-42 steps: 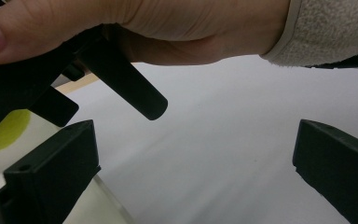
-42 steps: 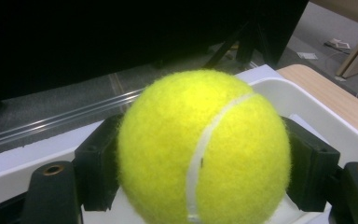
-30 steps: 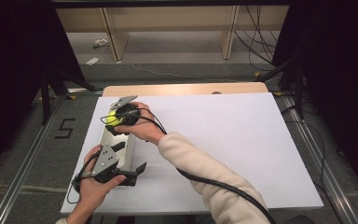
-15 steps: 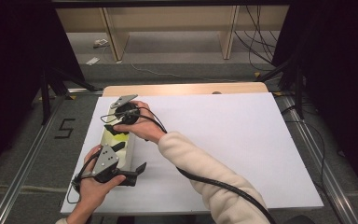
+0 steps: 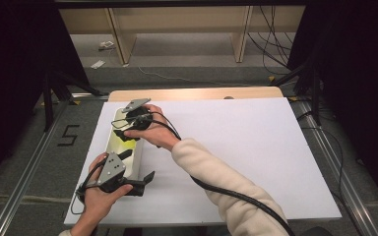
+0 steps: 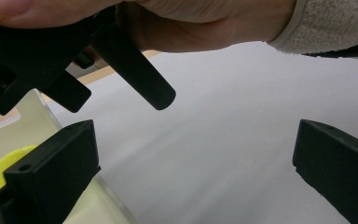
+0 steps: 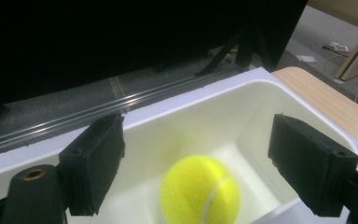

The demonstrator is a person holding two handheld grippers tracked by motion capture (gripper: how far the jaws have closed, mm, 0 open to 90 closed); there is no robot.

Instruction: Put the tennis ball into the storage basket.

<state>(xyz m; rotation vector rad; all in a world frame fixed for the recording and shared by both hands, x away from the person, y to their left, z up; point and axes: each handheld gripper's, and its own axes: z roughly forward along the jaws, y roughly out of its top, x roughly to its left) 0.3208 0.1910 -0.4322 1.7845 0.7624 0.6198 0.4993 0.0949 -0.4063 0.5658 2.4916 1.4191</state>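
Observation:
A yellow tennis ball point(image 7: 200, 189) lies inside a long cream-white bin point(image 7: 205, 112) at the table's left side. My right gripper point(image 7: 203, 163) hangs open just above the ball, one jaw on each side of it and not touching it. In the high view the right gripper point(image 5: 123, 132) is over the far half of the bin point(image 5: 109, 142). My left gripper point(image 5: 138, 165) is open at the bin's near end, straddling its right wall. The left gripper view shows the left gripper point(image 6: 186, 186) open over white tabletop, with the ball point(image 6: 2, 165) partly hidden behind its left jaw.
The white tabletop point(image 5: 236, 147) stretches right of the bin, with a wooden strip point(image 5: 197, 93) along its far edge. Metal rails point(image 5: 34, 157) flank the table. The right forearm in a cream sleeve point(image 5: 216, 182) crosses the near middle, trailing a black cable point(image 5: 246, 199).

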